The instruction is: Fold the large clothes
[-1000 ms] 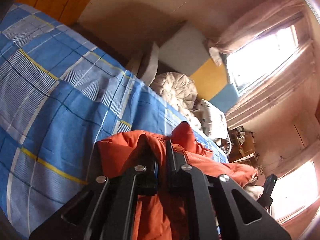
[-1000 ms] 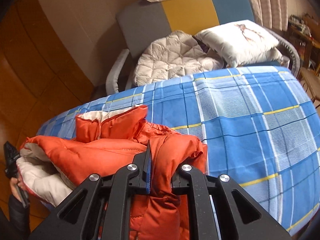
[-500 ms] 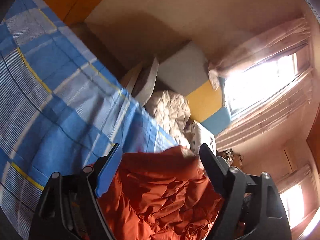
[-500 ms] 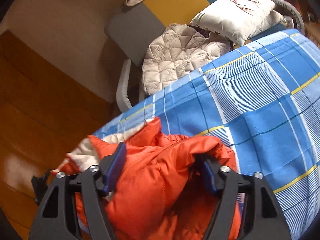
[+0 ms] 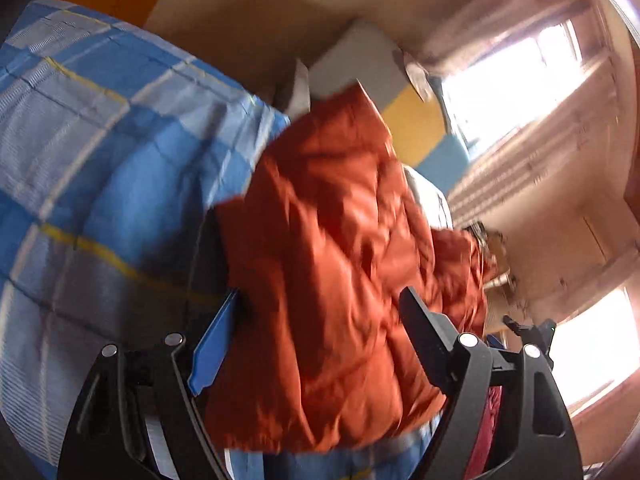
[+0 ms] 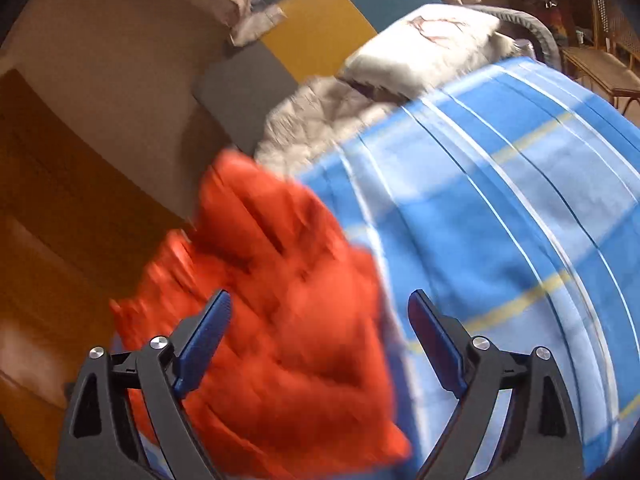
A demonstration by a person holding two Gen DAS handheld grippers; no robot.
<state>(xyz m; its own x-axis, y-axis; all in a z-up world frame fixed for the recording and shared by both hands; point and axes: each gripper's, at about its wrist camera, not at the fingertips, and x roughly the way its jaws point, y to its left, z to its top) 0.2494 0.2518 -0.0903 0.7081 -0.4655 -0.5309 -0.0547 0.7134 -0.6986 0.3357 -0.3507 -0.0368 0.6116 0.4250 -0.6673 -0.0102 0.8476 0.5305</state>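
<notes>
jacket [image 5: 336, 264], orange and puffy, bunched in a heap on the blue checked bedspread [image 5: 104, 184], right at the near edge of the bed. seen again from the right wrist view, jacket [image 6: 280, 320] lying crumpled between the fingers, bedspread [image 6: 520, 220] running off to the right. both views blurred, so seams, zip and sleeves hard to pick out.

left gripper [image 5: 320, 344] spread wide, fingers either side of the padded bulk, pinching nothing. right gripper [image 6: 320, 336] likewise wide apart, blue pads clear of the fabric, nothing held. whether any finger brushes the cloth, cannot tell through the blur.

looks light for its bulk, soft, full of air, shell probably slick. likely to spring back and slide rather than hold a crease. best taken at a firm edge: hem, collar, shoulder seam or cuff, not mid-panel where padding would squash out of the grip. one hold per side, well apart, to lift and lay it flat before any fold.

behind the bed, grey quilted cushion [image 6: 320, 120], pale pillow [image 6: 432, 48], bright window [image 5: 516, 80].
</notes>
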